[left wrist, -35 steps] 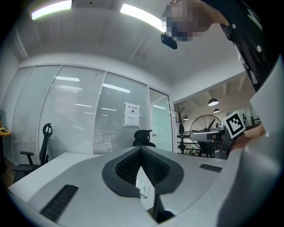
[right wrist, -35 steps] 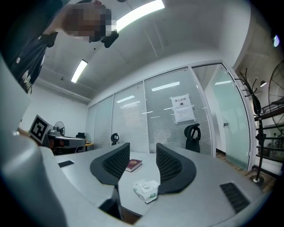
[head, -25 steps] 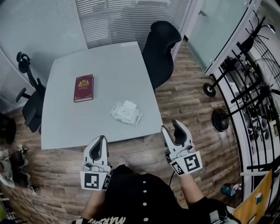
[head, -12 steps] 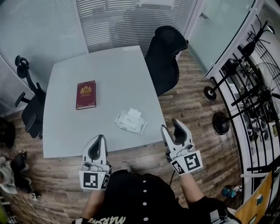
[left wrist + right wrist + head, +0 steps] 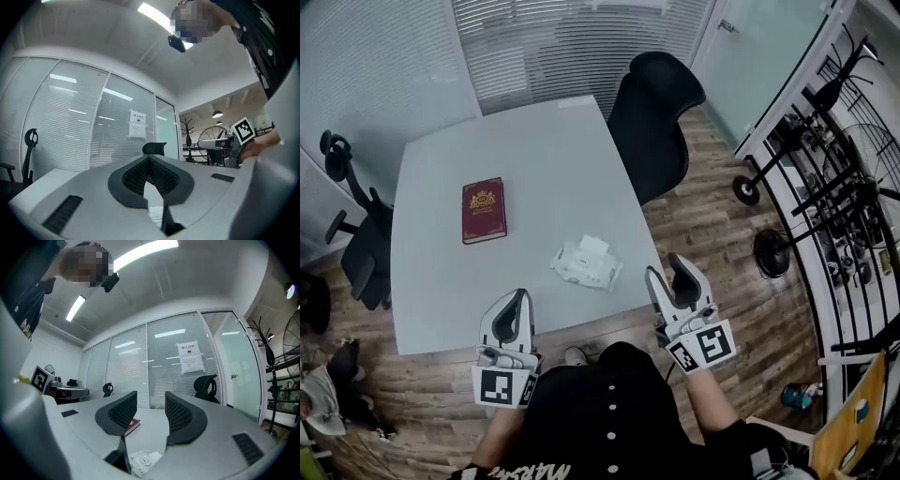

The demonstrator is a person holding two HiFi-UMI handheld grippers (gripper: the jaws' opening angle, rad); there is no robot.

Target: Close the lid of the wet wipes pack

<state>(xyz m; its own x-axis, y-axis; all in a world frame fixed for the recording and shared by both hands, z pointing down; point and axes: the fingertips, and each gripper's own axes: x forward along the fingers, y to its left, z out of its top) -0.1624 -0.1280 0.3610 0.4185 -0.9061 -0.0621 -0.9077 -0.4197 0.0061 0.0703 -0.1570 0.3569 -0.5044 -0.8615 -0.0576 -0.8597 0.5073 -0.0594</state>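
The white wet wipes pack [image 5: 586,263] lies near the front right of the grey table [image 5: 534,150]. Its lid flap [image 5: 592,246] stands open. The pack also shows low between the jaws in the right gripper view [image 5: 143,460]. My left gripper [image 5: 513,300] is held level before the table's front edge, jaws shut with nothing in them; their tips meet in the left gripper view [image 5: 149,158]. My right gripper [image 5: 667,275] hovers off the table's front right corner, to the right of the pack. It is open and empty [image 5: 150,401].
A dark red book [image 5: 483,210] lies left of the pack. A black office chair [image 5: 652,117] stands at the table's right far side, another chair [image 5: 352,234] at its left. Fans and a coat rack [image 5: 825,150] crowd the right, on wooden floor.
The table and the pack have come closer to both grippers in the head view. Both grippers kept their jaw states.
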